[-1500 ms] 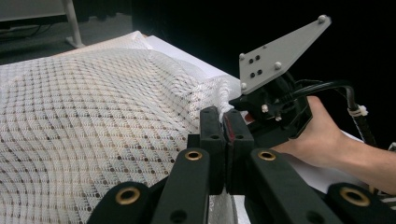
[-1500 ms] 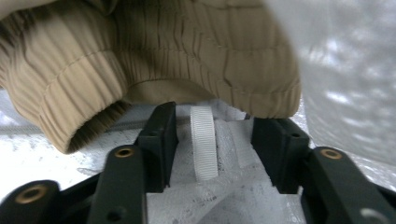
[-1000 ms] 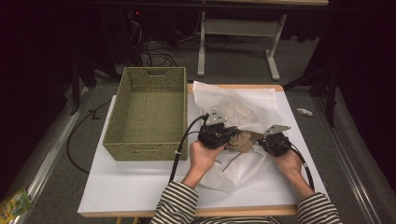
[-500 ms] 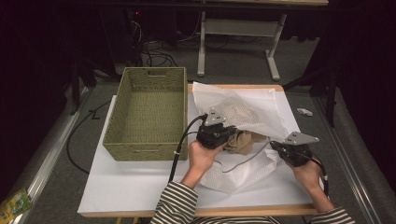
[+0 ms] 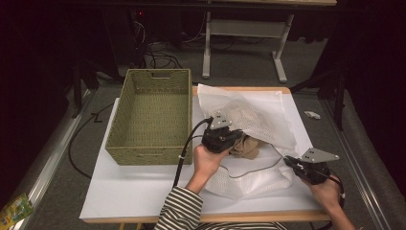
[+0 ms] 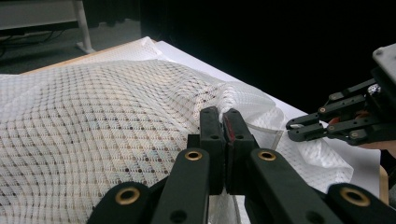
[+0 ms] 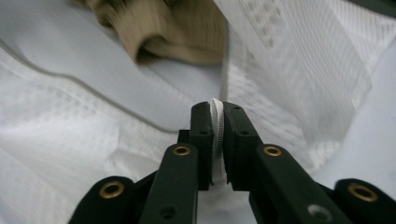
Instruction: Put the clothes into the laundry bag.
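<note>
1. Nearest the table's front edge, the right tool (image 5: 293,163) is clamped on the white edge band of the mesh bag (image 5: 258,120), drawing the mouth open.
2. Mid-table, the left tool (image 5: 230,136) is closed on the bag's upper mesh layer, lifting it.
3. Between them, a tan garment (image 5: 246,146) lies at the opened mouth, partly out.
4. Farther left, the wicker basket (image 5: 153,115) holds nothing. Judgement: bag opened; garment's removal and transfer outstanding.

A white mesh bag (image 5: 249,117) is spread crumpled across the table, right of the basket. A tan ribbed cloth (image 5: 246,146) is seen at its opened mouth.
</note>
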A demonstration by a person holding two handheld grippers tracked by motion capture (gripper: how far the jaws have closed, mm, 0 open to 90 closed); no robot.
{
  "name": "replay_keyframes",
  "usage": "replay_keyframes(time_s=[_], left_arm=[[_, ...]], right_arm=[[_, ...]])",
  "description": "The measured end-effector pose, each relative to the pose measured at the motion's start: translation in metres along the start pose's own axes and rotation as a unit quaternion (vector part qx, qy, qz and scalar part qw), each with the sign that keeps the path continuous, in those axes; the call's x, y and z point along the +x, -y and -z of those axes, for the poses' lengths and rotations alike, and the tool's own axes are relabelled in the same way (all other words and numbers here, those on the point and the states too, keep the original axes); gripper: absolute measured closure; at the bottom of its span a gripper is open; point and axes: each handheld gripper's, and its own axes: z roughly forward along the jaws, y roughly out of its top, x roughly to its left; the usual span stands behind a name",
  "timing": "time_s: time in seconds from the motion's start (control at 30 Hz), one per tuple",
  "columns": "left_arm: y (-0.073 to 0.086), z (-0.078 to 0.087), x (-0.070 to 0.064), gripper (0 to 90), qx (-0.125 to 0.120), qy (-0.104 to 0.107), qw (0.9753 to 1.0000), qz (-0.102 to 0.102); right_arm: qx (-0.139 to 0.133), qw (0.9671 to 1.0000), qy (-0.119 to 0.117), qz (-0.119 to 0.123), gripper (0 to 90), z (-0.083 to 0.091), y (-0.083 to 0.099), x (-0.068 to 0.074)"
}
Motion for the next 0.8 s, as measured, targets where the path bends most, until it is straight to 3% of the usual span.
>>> replay_keyframes(time_s=[0.1,0.2,0.27,0.47,0.63,0.8], left_arm=[[0.0,0.0,0.0,88.7,0.0,0.001,1.0,0.0],[0.0,0.0,0.0,88.7,0.001,0.002,1.0,0.0],[0.0,0.001,0.0,88.7,0.002,0.004,1.0,-0.001],[-0.001,0.003,0.001,88.8,0.003,0.004,1.0,-0.001],[0.0,0.005,0.002,88.9,-0.005,0.016,0.9998,0.006],[-0.001,0.007,0.001,89.0,-0.01,0.019,0.9998,0.005]], right_arm=[[-0.026,0.9995,-0.014,0.014,78.4,0.001,-0.013,0.011],[-0.031,0.9984,-0.033,0.033,77.8,-0.006,-0.029,0.024],[-0.027,0.9975,-0.049,0.042,78.0,-0.015,-0.04,0.033],[0.001,0.9962,-0.067,0.056,83.4,-0.058,-0.064,0.053],[0.009,0.9971,-0.056,0.05,85.6,-0.085,-0.074,0.055],[-0.004,0.9996,-0.003,0.029,85.2,-0.106,-0.074,0.041]])
